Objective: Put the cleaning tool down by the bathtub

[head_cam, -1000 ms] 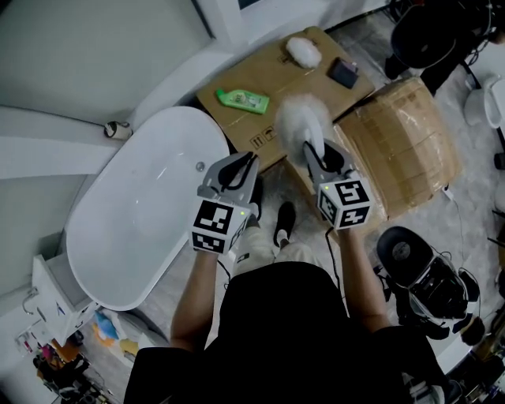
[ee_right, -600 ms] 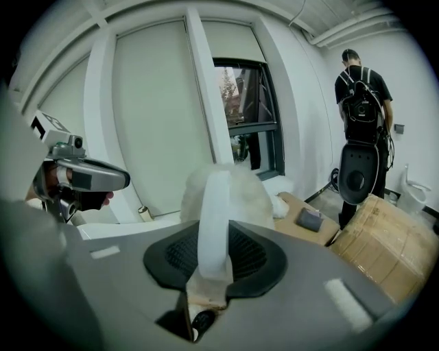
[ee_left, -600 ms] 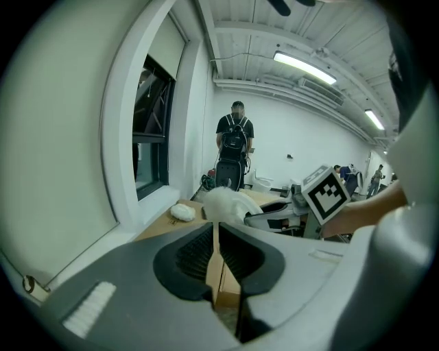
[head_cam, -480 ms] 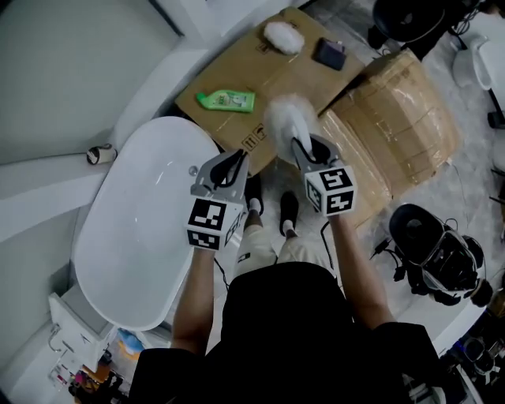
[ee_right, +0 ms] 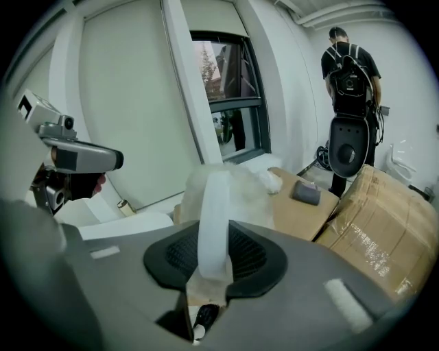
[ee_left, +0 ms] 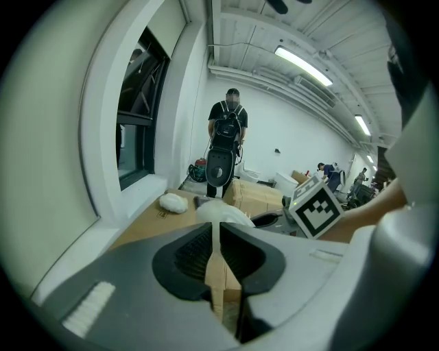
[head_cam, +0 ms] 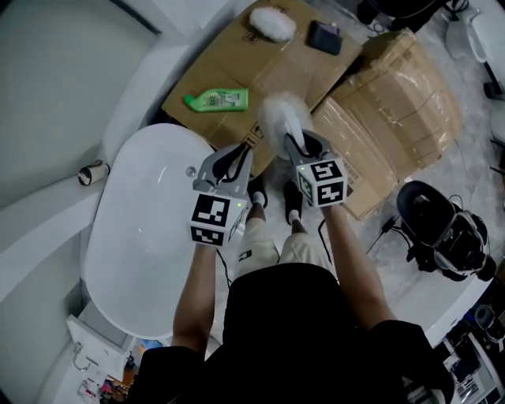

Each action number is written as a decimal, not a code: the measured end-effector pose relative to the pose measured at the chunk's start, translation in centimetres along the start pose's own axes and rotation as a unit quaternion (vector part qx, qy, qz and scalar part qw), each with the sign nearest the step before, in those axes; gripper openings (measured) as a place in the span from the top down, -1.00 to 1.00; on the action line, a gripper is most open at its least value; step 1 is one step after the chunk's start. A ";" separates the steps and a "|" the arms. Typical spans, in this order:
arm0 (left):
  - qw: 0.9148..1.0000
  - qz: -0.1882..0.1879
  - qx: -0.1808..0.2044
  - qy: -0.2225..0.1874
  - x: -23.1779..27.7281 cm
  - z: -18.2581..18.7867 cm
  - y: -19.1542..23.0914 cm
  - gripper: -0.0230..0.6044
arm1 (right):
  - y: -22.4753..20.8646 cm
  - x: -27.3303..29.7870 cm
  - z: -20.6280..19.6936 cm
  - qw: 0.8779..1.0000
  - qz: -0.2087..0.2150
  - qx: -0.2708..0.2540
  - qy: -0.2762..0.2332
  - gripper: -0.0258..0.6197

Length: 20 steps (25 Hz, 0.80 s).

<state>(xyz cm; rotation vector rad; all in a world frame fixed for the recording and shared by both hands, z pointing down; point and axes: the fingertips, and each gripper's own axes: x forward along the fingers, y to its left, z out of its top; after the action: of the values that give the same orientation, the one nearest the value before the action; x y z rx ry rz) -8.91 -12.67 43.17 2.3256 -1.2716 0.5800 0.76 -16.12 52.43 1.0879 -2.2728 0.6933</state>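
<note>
Since a second earlier, the duster (head_cam: 280, 118) had barely shifted against the cardboard (head_cam: 237, 71). Head view: the right tool (head_cam: 296, 144) carried it aloft, beside the bathtub (head_cam: 134, 237). Left gripper view: the left tool (ee_left: 214, 236) was closed and empty. Right gripper view: the jaws were clamped on the duster's handle, likely to steady it for lowering.

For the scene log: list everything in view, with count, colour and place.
bathtub: one, white, at the left.
cardboard sheet: one, brown, beyond the bathtub.
bottle: one, green, lying on the sheet.
fluffy pad: one, white, sheet's far end.
small item: one, dark, beside that pad.
wrapped cardboard bundle: one, brown, right of the sheet.
machine: one, black, floor at right.
roll: one, pale, ledge beside the bathtub.
bystander: one, dark clothes, standing past the cardboard.
cleaning tool: one, white and fluffy, held above the sheet's near edge.
left gripper: one, grey, shut, empty.
right gripper: one, grey, shut on the cleaning tool's handle.
</note>
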 end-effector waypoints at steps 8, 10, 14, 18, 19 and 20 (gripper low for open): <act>0.999 -0.032 -0.001 0.017 2.8 -1.6 1.2 0.82 | -0.8 4.0 -2.6 0.999 -0.010 0.012 0.031 0.62; 0.999 -0.038 -0.001 0.019 3.3 -1.8 1.6 0.82 | -1.1 5.0 -3.0 0.999 -0.012 0.012 0.036 0.62; 0.999 -0.043 -0.004 0.026 4.2 -2.7 2.3 0.82 | -1.7 7.0 -4.1 0.999 -0.017 0.010 0.048 0.62; 0.998 -0.051 -0.004 0.033 4.9 -3.5 2.8 0.82 | -1.9 8.7 -5.0 0.998 -0.020 0.007 0.066 0.62; 0.998 -0.055 -0.005 0.034 5.1 -3.7 2.9 0.82 | -2.0 9.1 -5.3 0.997 -0.021 0.005 0.070 0.62; 0.998 -0.058 -0.005 0.036 5.2 -3.8 2.9 0.82 | -2.1 9.5 -5.5 0.997 -0.022 0.003 0.073 0.62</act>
<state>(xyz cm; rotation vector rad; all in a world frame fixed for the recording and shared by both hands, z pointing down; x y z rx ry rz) -9.42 -15.55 49.67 2.3309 -1.0961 0.6104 -1.40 -18.91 63.08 1.0517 -2.1181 0.7365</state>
